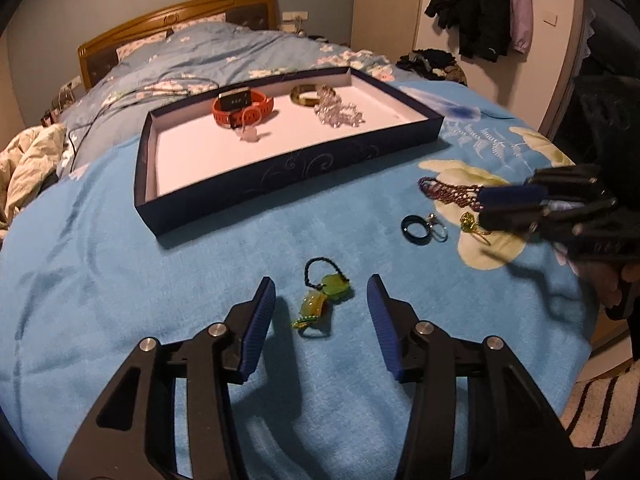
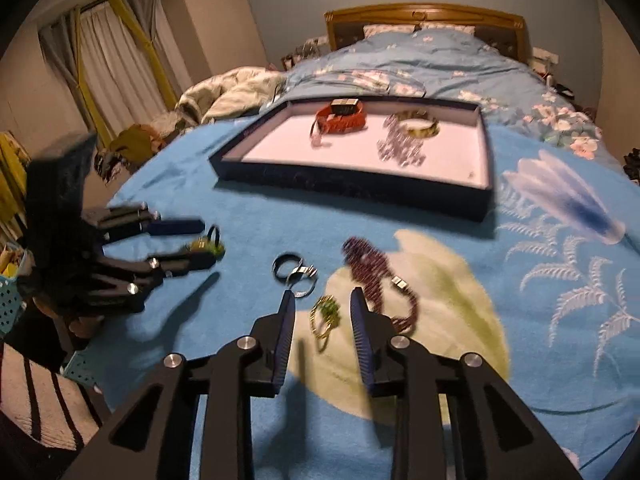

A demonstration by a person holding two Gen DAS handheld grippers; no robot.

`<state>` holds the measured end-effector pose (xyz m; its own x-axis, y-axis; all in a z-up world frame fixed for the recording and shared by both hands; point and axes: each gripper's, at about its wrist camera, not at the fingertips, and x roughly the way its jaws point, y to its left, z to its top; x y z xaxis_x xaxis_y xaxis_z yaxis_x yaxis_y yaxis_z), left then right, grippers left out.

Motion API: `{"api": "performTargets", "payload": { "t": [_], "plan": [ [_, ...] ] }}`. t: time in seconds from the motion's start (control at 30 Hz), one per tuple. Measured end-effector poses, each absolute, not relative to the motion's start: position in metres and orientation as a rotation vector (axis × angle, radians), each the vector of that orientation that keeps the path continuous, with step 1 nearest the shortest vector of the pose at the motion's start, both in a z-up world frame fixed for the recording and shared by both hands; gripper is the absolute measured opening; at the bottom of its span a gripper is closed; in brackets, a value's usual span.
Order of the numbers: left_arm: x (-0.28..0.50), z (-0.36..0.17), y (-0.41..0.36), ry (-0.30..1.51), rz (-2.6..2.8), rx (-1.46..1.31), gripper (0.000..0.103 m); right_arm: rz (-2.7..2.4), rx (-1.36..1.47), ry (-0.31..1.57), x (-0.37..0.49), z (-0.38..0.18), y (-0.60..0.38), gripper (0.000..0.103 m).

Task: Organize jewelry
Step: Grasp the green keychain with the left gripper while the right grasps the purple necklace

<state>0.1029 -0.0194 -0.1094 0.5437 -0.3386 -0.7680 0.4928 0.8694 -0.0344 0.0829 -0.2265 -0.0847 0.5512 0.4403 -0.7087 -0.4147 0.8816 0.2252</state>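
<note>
Left gripper (image 1: pixel 322 292): I hold it low over the blue blanket (image 1: pixel 120 280). Its 2 blue pads stand apart, 1 on each side of the green charm. They do not touch it.
Green charm (image 1: pixel 326 300): it lies flat on the blanket between my left pads. It has a loop of black beads at the top.
Right gripper (image 2: pixel 322 306): I hold it low over the yellow patch on the blanket. Its pads are a little apart, with the gold ring between them. I see a gap on each side, so it grips nothing.
Gold ring (image 2: pixel 325 320): it lies on the blanket with a green stone on top. It looks blurry.
Black ring (image 1: pixel 414 230): it lies on the blanket, touching a small silver ring (image 1: pixel 438 229).
Purple beads (image 1: pixel 448 191): they lie in a heap on the blanket, just beside my right gripper.
Tray (image 1: pixel 280 168): dark blue with a white floor, it sits on the blanket past all the loose things.
In the tray: an orange watch (image 1: pixel 242 110), a gold bangle (image 1: pixel 305 95) and a heap of clear beads (image 1: pixel 338 111) that touches the bangle.
</note>
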Motion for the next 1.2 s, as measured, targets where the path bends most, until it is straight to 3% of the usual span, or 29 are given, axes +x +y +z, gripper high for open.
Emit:
{"api": "performTargets", "payload": {
  "t": [0.07, 0.27, 0.4, 0.6, 0.77, 1.2],
  "plan": [
    [0.106, -0.111, -0.018, 0.880, -0.496, 0.185, 0.043, 0.475, 0.032, 0.832, 0.086, -0.081, -0.233, 0.031],
    [0.107, -0.112, -0.021, 0.887, -0.490, 0.199, 0.036, 0.409, 0.005, 0.861, 0.100, -0.089, -0.241, 0.031],
    [0.108, -0.112, -0.025, 0.889, -0.494, 0.207, 0.023, 0.397, -0.010, 0.886, 0.104, -0.096, -0.241, 0.031],
    [0.109, -0.111, -0.026, 0.886, -0.494, 0.194, 0.023, 0.392, -0.065, 0.894, 0.106, -0.099, -0.232, 0.031],
    [0.110, -0.110, -0.025, 0.880, -0.495, 0.176, 0.023, 0.395, -0.102, 0.892, 0.108, -0.098, -0.228, 0.006],
    [0.107, -0.098, -0.022, 0.838, -0.500, 0.148, 0.023, 0.418, -0.028, 0.836, 0.108, -0.080, -0.236, 0.005]
  ]
}}
